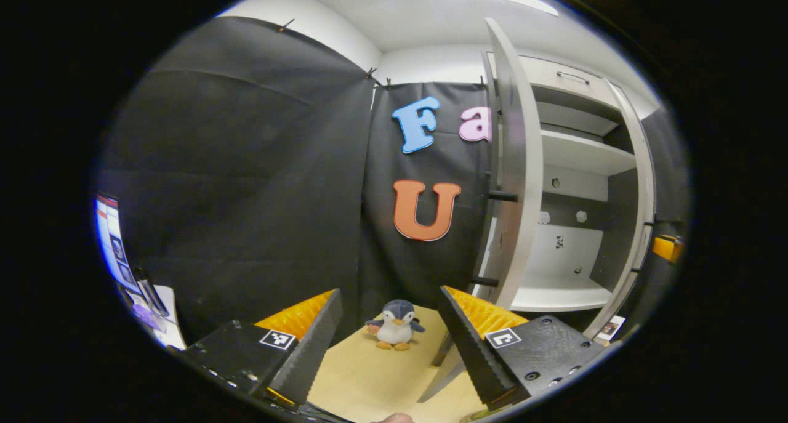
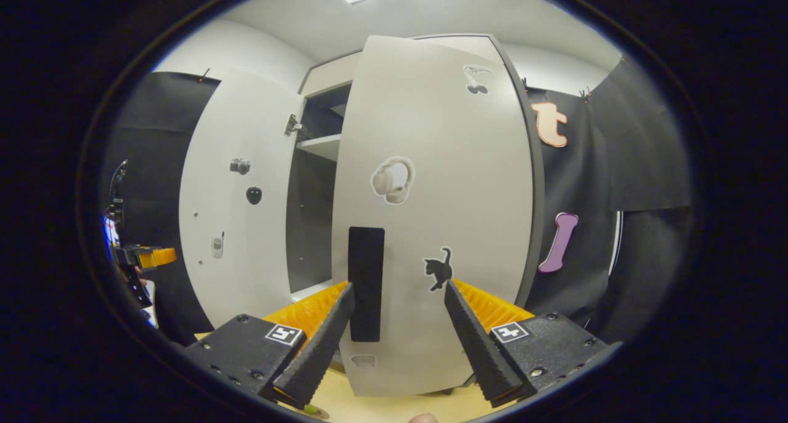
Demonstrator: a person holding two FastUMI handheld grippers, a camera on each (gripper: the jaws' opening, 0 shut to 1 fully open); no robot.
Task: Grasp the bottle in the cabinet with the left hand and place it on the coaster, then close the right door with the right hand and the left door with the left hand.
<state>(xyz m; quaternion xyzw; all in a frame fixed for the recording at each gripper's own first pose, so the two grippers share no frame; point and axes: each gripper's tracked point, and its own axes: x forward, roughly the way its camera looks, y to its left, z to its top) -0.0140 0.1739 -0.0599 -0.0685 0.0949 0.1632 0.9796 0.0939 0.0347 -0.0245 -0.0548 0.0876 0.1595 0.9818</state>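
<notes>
Up close in the left gripper view, the left gripper (image 1: 389,343) is wide open and holds nothing. Its two fingers hang over a pale wooden table (image 1: 363,380). Between them, a bit farther off, a small toy penguin (image 1: 395,333) stands on the table. Behind the penguin is the black cloth wall. To the right stands the white cabinet (image 1: 569,226), with its left door (image 1: 516,183) swung open toward the camera. Inside it are bare white shelves (image 1: 585,153). I cannot see the bottle or the coaster.

Up close in the right gripper view, the right gripper (image 2: 399,340) is wide open too and holds nothing. Just past its fingers is the right door (image 2: 437,213), partly open. A long black handle (image 2: 365,282) runs down the door by the left finger, and a small black cat sticker (image 2: 438,269) sits near the right finger. Farther left, the other door (image 2: 237,195) stands open.
</notes>
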